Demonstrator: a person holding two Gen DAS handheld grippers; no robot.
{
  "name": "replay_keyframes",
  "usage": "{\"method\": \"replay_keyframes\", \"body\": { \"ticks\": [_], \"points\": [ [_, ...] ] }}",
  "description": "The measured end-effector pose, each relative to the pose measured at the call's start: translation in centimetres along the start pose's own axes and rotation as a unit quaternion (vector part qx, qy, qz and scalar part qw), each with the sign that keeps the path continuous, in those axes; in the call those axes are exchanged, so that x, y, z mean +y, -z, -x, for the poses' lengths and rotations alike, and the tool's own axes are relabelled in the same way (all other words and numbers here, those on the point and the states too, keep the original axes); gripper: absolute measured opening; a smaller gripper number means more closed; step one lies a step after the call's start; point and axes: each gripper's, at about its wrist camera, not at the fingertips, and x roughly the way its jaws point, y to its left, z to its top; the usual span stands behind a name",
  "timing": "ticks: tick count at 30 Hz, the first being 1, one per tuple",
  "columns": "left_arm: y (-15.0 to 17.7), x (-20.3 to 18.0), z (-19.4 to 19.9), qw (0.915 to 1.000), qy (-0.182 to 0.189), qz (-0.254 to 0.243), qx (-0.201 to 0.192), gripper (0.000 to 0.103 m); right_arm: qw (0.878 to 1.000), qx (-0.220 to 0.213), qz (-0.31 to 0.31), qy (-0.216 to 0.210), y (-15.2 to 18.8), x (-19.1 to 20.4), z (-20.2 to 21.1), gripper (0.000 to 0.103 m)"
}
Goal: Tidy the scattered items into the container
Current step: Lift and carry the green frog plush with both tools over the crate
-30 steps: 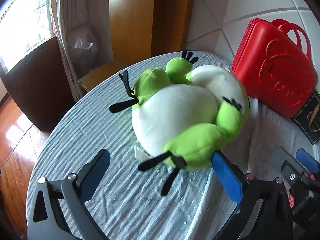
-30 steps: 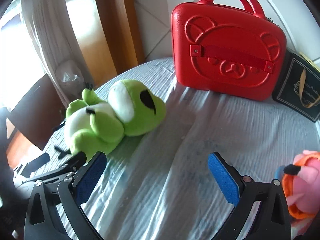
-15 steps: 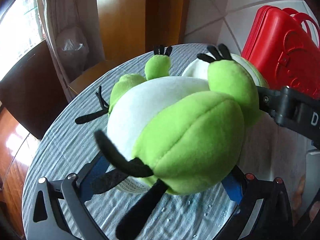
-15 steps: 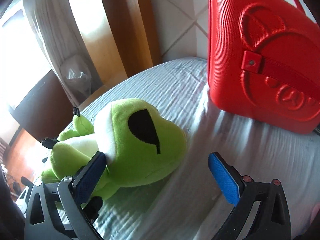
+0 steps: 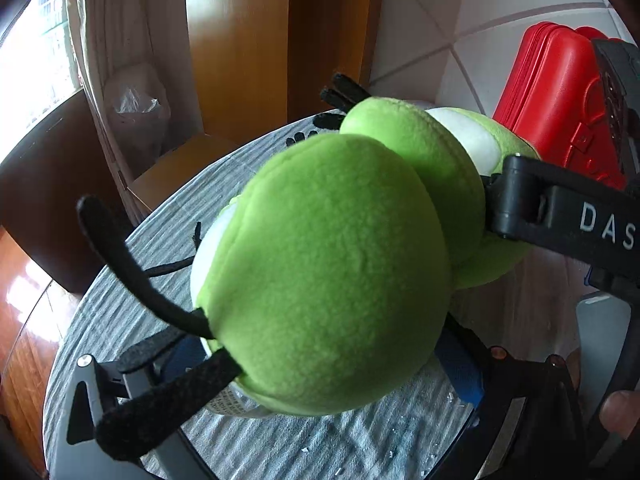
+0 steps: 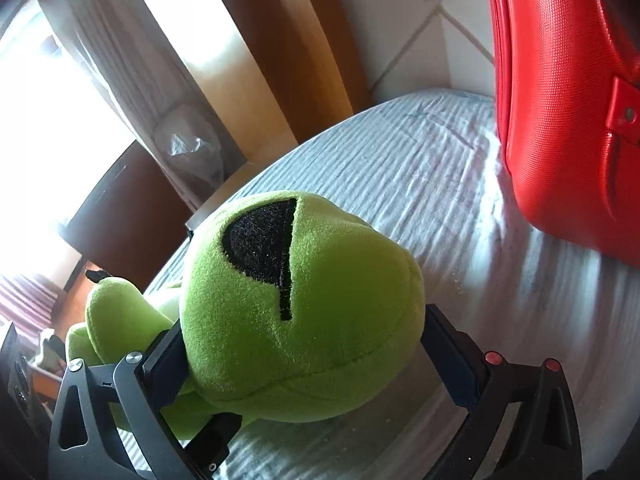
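A green plush frog (image 5: pixel 336 272) with a white belly and black string toes lies on the round cloth-covered table (image 5: pixel 120 312). My left gripper (image 5: pixel 320 364) is closed around its foot end, blue pads pressing both sides. My right gripper (image 6: pixel 312 356) is closed around its head (image 6: pixel 304 304), which has a black eye patch. The right gripper's black body also shows in the left wrist view (image 5: pixel 560 208) at the frog's head. A red hard case (image 6: pixel 568 112), shut and upright, stands at the table's back right; it also shows in the left wrist view (image 5: pixel 556 104).
The table's edge curves close behind the frog, with a wooden floor (image 5: pixel 24 320) below. A dark cabinet (image 6: pixel 120 216), curtain (image 6: pixel 120 60) and wooden door frame stand beyond. A tiled wall (image 5: pixel 500 20) is behind the case.
Both grippers have moved in on the frog and closed on it, the left on the foot end, the right on the head. The red case looks nearer on the right.
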Motion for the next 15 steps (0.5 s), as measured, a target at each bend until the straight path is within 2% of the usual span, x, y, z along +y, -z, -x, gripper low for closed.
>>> {"method": "replay_keyframes", "body": {
  "ticks": [1, 3, 6, 9, 15],
  "points": [
    [0.0, 0.0, 0.3, 1.0000, 0.001, -0.001, -0.004, 0.094, 1.000, -0.007, 0.005, -0.001, 0.1, 0.3, 0.5, 0.087],
    [0.1, 0.0, 0.9, 1.0000, 0.006, -0.001, -0.004, 0.089, 1.000, -0.018, 0.016, 0.010, 0.4, 1.2, 1.3, 0.081],
    [0.4, 0.0, 2.2, 0.9998, 0.015, -0.006, -0.009, 0.086, 0.999, -0.028, 0.017, 0.019, 1.2, 1.8, 2.8, 0.080],
    [0.8, -0.5, 4.7, 0.9992, 0.016, -0.018, -0.032, 0.085, 0.999, -0.046, 0.011, 0.014, 2.1, 2.2, 5.2, 0.079],
    [1.2, -1.8, 12.2, 0.9955, 0.036, -0.033, -0.082, 0.086, 0.995, -0.096, 0.014, 0.023, 3.0, 4.2, 12.9, 0.079]
  ]
}}
